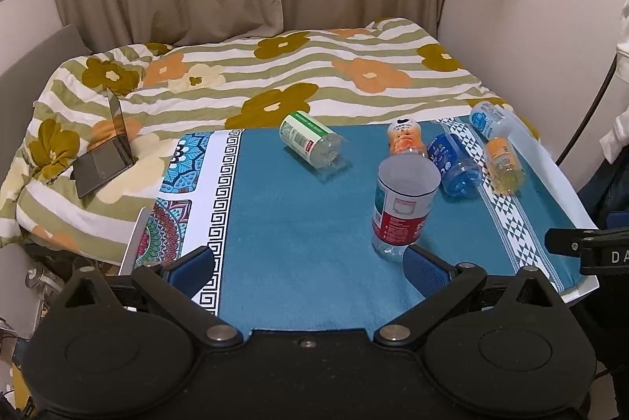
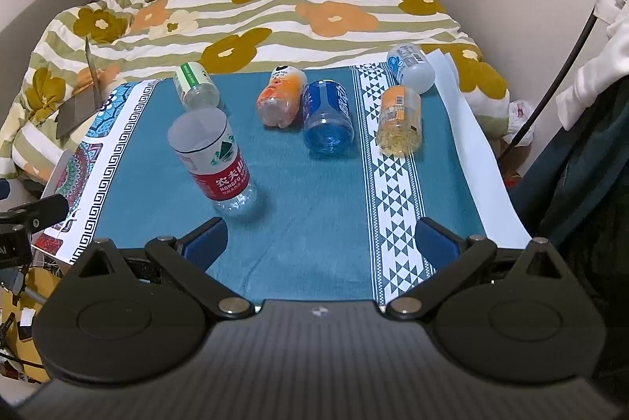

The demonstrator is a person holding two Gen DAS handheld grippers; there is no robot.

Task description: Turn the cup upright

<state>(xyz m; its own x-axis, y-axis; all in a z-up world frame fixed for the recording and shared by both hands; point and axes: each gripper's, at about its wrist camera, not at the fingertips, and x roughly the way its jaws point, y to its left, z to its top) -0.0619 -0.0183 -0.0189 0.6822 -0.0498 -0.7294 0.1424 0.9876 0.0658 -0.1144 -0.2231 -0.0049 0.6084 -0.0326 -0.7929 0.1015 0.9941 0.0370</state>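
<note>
On the teal-covered tabletop (image 2: 298, 223), one cut-bottle cup, the red-labelled cup (image 1: 403, 207), stands upright with its mouth up, just ahead of the left gripper (image 1: 310, 262) and touching nothing. Five others lie on their sides farther back. The blue cup (image 2: 328, 115) lies straight ahead of the right gripper (image 2: 320, 243), its long axis pointing away, base nearest. Both grippers' jaws are spread wide and empty. The right looks better placed for it.
</note>
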